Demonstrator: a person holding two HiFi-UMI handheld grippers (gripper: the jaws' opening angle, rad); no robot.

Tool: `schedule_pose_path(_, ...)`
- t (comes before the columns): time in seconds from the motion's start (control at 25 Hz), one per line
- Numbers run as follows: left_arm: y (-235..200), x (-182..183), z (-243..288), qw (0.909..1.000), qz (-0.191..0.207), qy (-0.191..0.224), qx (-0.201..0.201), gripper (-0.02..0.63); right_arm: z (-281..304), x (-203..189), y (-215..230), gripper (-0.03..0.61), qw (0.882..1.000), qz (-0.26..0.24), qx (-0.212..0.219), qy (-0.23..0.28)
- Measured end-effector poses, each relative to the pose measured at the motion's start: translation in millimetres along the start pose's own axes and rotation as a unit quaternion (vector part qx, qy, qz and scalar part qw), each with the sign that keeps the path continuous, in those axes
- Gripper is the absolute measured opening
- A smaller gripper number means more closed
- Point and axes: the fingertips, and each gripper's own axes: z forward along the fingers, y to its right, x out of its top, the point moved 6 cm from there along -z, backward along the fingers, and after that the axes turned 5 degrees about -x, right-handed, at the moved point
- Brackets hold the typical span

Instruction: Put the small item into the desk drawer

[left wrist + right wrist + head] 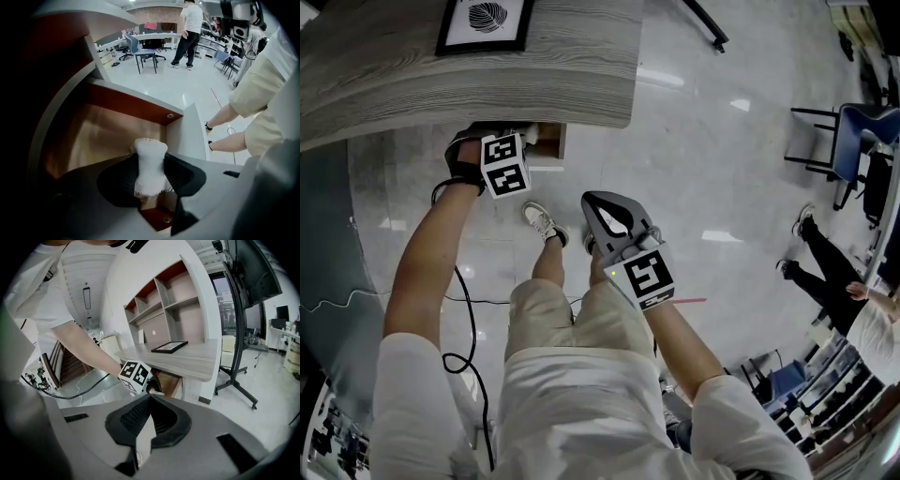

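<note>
White-shirted operator, seen from overhead, leans toward a grey wood-grain desk (487, 75) w/ a framed leaf print (485, 23) on top. Left gripper (151, 158) points steeply down over the open drawer (131, 102) under the desktop. Its jaws are clamped on the small item (150, 168), a white lace-edged piece of fabric standing upright between the dark pads, pinched at its waist. The item hangs above the drawer's tan inside, near the front right corner. It does not appear to touch the bottom, though that can't be confirmed from here. Right gripper (150, 399) is held back beside the operator's hip, well apart from the desk, jaws tip to tip w/ nothing between them.

Judgement: the placing step is in hand, approx. one release away from done. To do it well, sink the left gripper until the item's lower frill sits below the drawer rim and over bare board. Spread the jaws fully, then lift straight up so the lace doesn't catch on the ribbed pads and ride back out. Keep clear of the side wall and the desktop's underside. Right gripper looks free to steady or shut the drawer front if req'd.
</note>
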Motion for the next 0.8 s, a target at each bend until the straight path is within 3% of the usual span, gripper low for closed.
schedule_pose_path(0.4, 4.8, 1.1, 0.9, 0.9997, 0.002, 0.0, -0.025, 0.163, 0.0, 2.4, 0.4, -0.003, 1.0, -0.001, 0.003, 0.001)
schedule_pose_path(0.8, 4.8, -0.8, 3.7, 0.9998, 0.001, -0.01, -0.017, 0.163, -3.6, -3.1, 2.3, -0.003, 1.0, 0.0, 0.002, 0.004)
